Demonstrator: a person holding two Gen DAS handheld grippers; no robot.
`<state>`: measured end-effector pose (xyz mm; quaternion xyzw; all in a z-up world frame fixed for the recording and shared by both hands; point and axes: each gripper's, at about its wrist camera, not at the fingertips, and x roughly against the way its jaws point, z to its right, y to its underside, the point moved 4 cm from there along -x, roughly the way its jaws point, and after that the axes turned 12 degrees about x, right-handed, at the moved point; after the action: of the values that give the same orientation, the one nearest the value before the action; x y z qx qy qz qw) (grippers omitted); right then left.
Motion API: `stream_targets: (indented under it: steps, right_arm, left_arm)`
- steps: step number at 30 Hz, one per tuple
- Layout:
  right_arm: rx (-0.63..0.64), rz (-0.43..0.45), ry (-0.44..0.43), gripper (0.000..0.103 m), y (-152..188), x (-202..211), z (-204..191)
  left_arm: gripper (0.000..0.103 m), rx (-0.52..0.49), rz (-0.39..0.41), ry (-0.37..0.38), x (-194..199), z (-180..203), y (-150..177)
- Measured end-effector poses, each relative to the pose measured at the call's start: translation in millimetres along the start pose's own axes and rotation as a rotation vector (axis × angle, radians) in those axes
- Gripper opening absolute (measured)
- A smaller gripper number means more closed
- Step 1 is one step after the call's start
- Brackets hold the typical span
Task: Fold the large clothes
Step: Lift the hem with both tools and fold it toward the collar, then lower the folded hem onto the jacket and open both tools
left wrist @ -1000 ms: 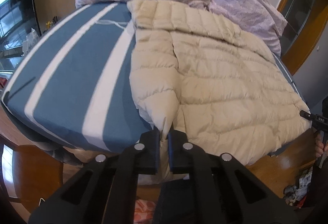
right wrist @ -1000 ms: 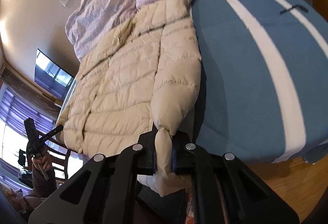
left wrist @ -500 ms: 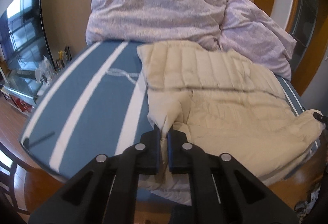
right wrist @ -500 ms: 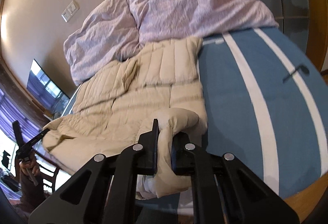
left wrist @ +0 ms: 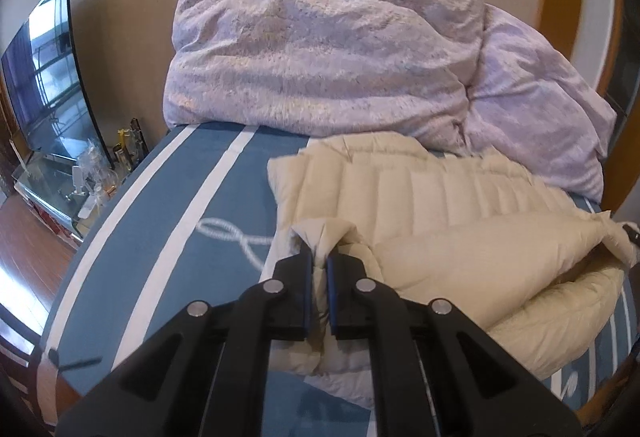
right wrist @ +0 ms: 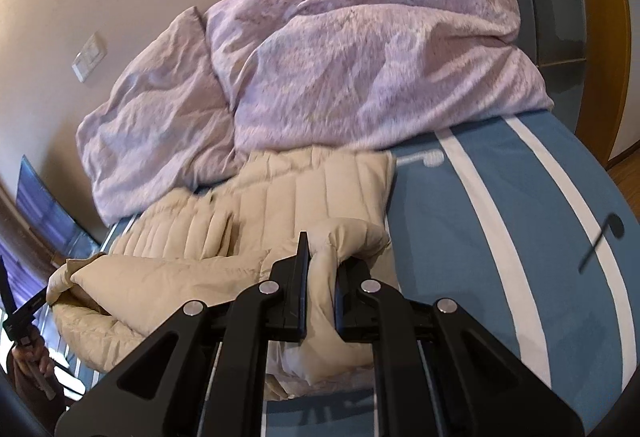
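A cream quilted puffer jacket (left wrist: pixel 420 197) lies on a blue bed with white stripes (left wrist: pixel 168 237). My left gripper (left wrist: pixel 319 265) is shut on a pinch of the jacket's near edge and holds it above the far half. My right gripper (right wrist: pixel 322 269) is shut on another bunched part of the jacket (right wrist: pixel 304 197) at its right side. The lifted near half arches over the rest as a puffed fold (left wrist: pixel 480 253). The other gripper's black tip (right wrist: pixel 16 309) shows at the left edge of the right wrist view.
A rumpled lilac duvet (left wrist: pixel 320 53) is piled at the head of the bed against the wall. A television (left wrist: pixel 44 69) and a glass stand with small items (left wrist: pixel 80 189) stand left of the bed. Wooden floor (left wrist: pixel 24 257) lies beyond the bed's edge.
Both grippers have carried the jacket's near edge up and forward over the bed toward the duvet. The jacket, flat a second ago, now doubles over itself.
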<state>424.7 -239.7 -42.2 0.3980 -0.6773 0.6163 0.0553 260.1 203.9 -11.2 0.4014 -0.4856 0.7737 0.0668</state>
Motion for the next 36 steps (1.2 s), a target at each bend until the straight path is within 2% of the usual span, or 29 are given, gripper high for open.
stream_targets:
  steps: [6, 15, 18, 19, 20, 21, 22, 23, 24, 27, 32, 36]
  right_arm:
    - [-0.001, -0.012, 0.056, 0.010, -28, -56, 7]
    - [-0.062, -0.035, 0.093, 0.011, -49, -133, 21]
    - [-0.078, -0.018, 0.083, 0.019, -55, -145, 23]
    - [-0.087, -0.009, 0.073, 0.028, -57, -147, 24]
    - [-0.100, 0.003, 0.058, 0.039, -59, -149, 25]
    - [-0.115, 0.015, 0.045, 0.043, -60, -149, 26]
    - [-0.138, 0.030, 0.025, 0.053, -63, -148, 28]
    - [-0.153, 0.040, 0.004, 0.064, -65, -146, 29]
    - [-0.166, 0.051, -0.011, 0.067, -67, -144, 30]
    - [-0.160, 0.105, -0.020, 0.068, -75, -123, 26]
    - [-0.086, 0.198, 0.026, 0.069, -87, -72, 15]
    - [-0.019, 0.194, 0.045, 0.069, -82, -46, 6]
  left_arm:
    - [0.007, 0.029, -0.036, -0.031, -57, 11, -33]
    - [0.011, 0.094, -0.086, -0.056, -151, 18, -69]
    - [0.014, 0.113, -0.078, -0.054, -168, 20, -74]
    - [0.016, 0.118, -0.072, -0.056, -173, 20, -75]
    - [0.022, 0.126, -0.068, -0.053, -177, 21, -77]
    - [0.035, 0.135, -0.065, -0.053, -181, 21, -78]
    - [0.045, 0.152, -0.051, -0.060, -184, 19, -82]
    - [0.063, 0.167, -0.041, -0.059, -185, 17, -85]
    - [0.067, 0.179, -0.036, -0.053, -185, 15, -87]
    - [0.070, 0.191, -0.022, -0.043, -176, 10, -93]
    - [0.077, 0.173, 0.023, -0.031, -135, 0, -97]
    - [0.081, 0.155, 0.053, -0.018, -101, -10, -92]
